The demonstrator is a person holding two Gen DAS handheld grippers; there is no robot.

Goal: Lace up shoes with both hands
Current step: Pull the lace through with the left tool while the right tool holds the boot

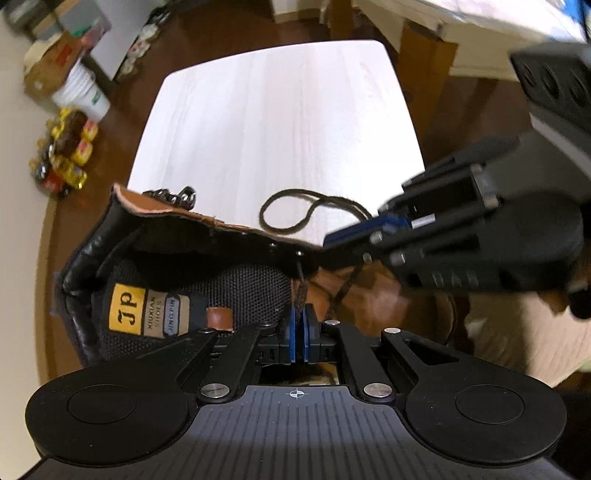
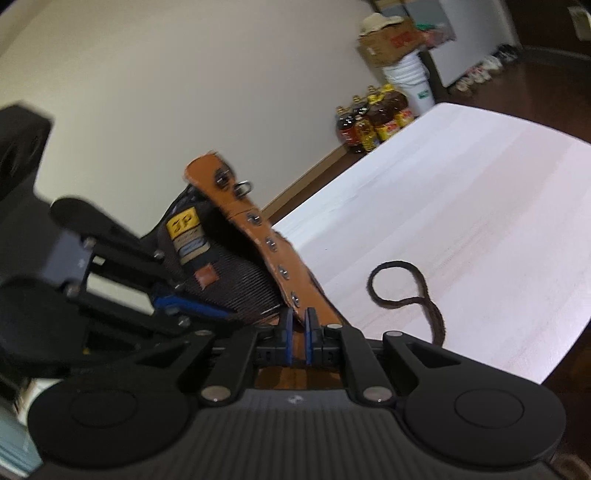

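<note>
A brown leather boot (image 1: 369,295) with a black mesh tongue (image 1: 229,288) and a yellow label lies at the near edge of the white table. My left gripper (image 1: 300,314) points steeply down over the tongue, shut on the dark lace (image 1: 301,286), which rises to an eyelet in the flap. The free length of lace curls in a loop (image 1: 291,212) on the table. My right gripper (image 2: 300,325) is shut on the lower edge of the eyelet flap (image 2: 258,229); from the left wrist it enters from the right (image 1: 327,240). The left gripper (image 2: 229,314) shows at the tongue's base.
The white table (image 1: 277,110) stretches beyond the boot on a dark wooden floor. Several oil bottles (image 1: 68,155), white buckets (image 1: 83,92) and a cardboard box (image 1: 51,62) stand by the wall. A second table (image 1: 461,33) is at the far right. Beige fabric (image 1: 517,332) lies beside the boot.
</note>
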